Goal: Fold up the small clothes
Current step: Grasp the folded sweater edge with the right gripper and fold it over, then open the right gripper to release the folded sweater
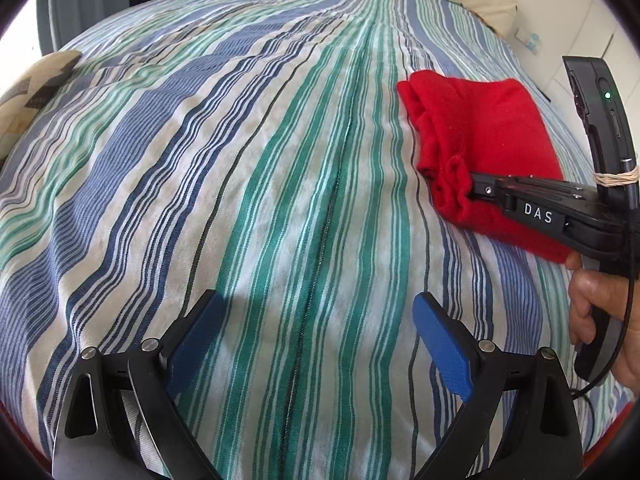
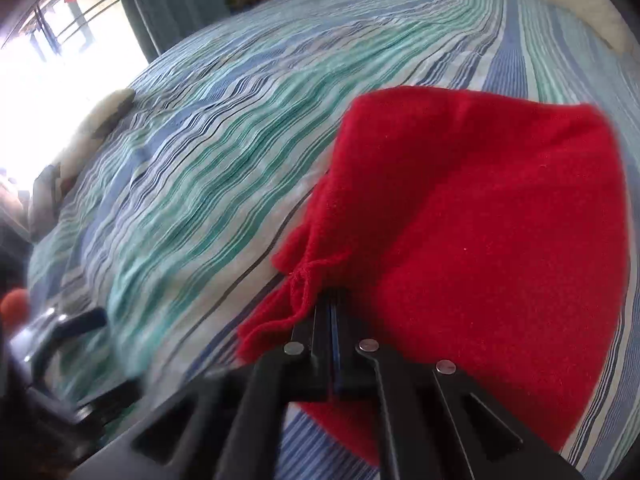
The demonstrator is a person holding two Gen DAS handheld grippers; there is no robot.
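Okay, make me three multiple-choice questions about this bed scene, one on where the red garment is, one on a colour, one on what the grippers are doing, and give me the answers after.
1. Where does the folded red knitted garment lie?
A. on the striped bedspread
B. on a wooden floor
C. inside a basket

2. What colour are the pads of the left gripper?
A. yellow
B. blue
C. white

3. How do the two grippers stand?
A. both open
B. left shut on the garment, right open
C. left open and empty, right gripper shut on the garment's edge

Answers: 
1 A, the blue, green and white striped bedspread shows all around it. 
2 B, both pads are blue. 
3 C, the left jaws are spread over bare bedspread while the right pinch bunched red fabric.
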